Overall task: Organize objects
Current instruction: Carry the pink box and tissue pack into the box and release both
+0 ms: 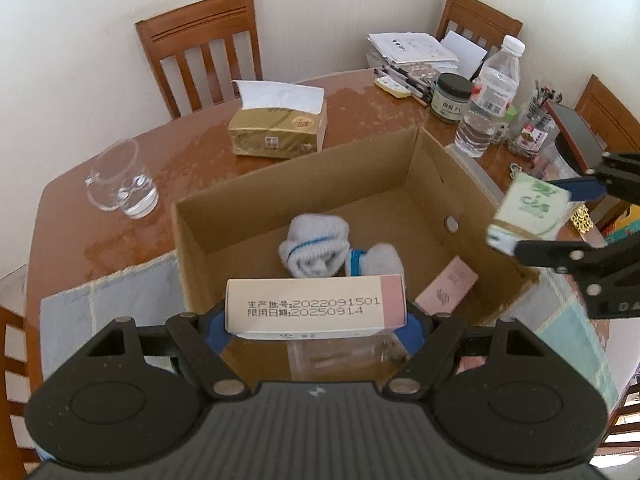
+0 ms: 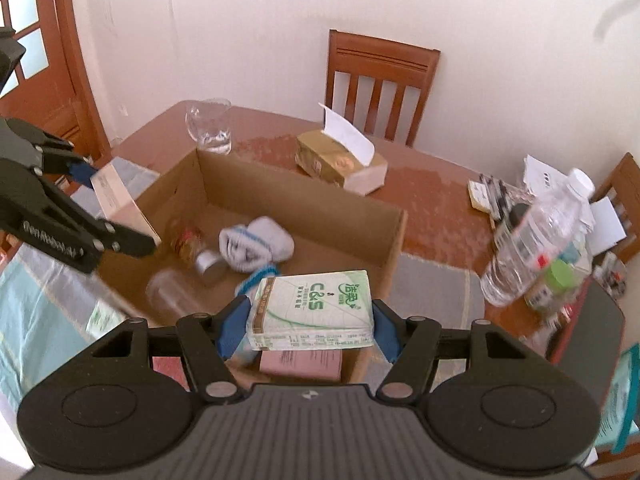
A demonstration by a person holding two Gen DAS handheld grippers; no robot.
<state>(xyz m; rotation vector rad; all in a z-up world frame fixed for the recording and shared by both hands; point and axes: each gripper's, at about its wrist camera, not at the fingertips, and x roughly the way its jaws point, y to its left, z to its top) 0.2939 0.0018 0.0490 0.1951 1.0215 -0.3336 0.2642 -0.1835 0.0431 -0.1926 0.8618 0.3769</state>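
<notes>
Over the cardboard box (image 1: 400,168), my left gripper (image 1: 316,326) clamps a carton (image 1: 312,310) at 6 o'clock and my right gripper (image 2: 308,326) pinches a tissue pack (image 2: 314,306) at 3 o'clock, both poised for dropping in.

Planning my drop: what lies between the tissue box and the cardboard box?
Bare wooden tabletop separates the tissue box from the cardboard box, seen in both views.

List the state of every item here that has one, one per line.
Left gripper: shut on pink-edged box.
Right gripper: shut on tissue pack.
Cardboard box: open, socks inside.
Water bottle: capped, upright.
Glass mug: upright, almost empty.
Tissue box: open.
</notes>
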